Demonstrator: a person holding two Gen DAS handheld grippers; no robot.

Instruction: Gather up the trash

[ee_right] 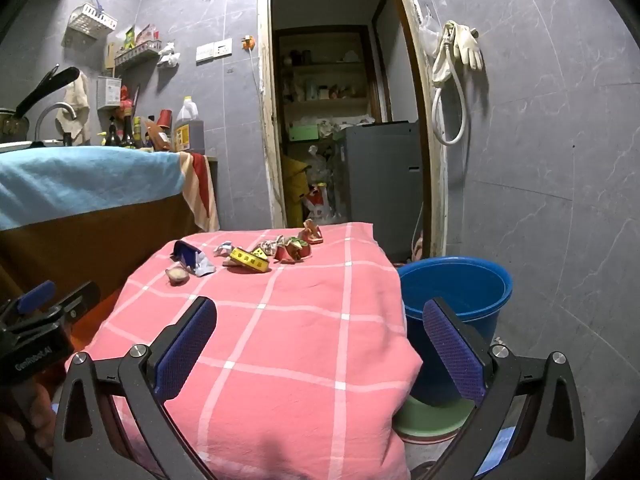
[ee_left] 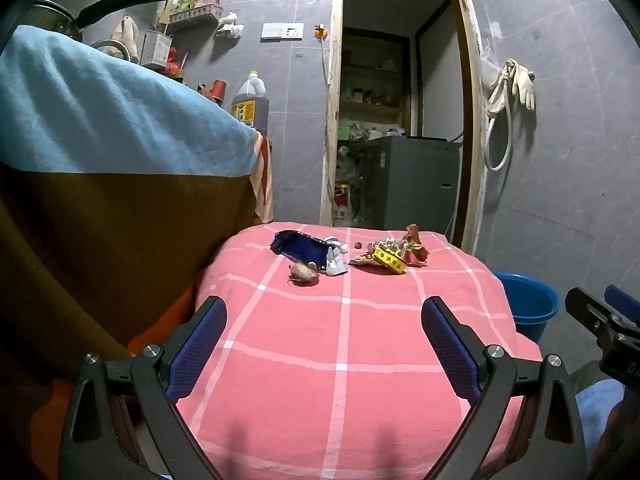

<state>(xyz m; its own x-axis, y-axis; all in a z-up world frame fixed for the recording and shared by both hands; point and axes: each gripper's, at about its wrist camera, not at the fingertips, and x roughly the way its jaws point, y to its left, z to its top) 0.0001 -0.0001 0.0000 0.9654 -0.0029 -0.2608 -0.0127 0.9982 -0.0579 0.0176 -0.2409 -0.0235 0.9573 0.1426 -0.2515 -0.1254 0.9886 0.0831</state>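
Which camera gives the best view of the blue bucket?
The right wrist view: the blue bucket shows its whole rim and inside, beside the pink-covered table. The left wrist view shows only part of it behind the cloth.

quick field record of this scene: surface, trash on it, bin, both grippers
surface: pink checked cloth
trash: blue wrapper, garlic-like bulb, yellow and red wrappers, all at the far end
bin: blue bucket on the floor right of the cloth
left gripper: open, holding nothing
right gripper: open, holding nothing

Crumpled wrappers [ee_left: 386,254], a blue packet [ee_left: 300,249] and a garlic bulb [ee_left: 304,272] lie at the cloth's far edge
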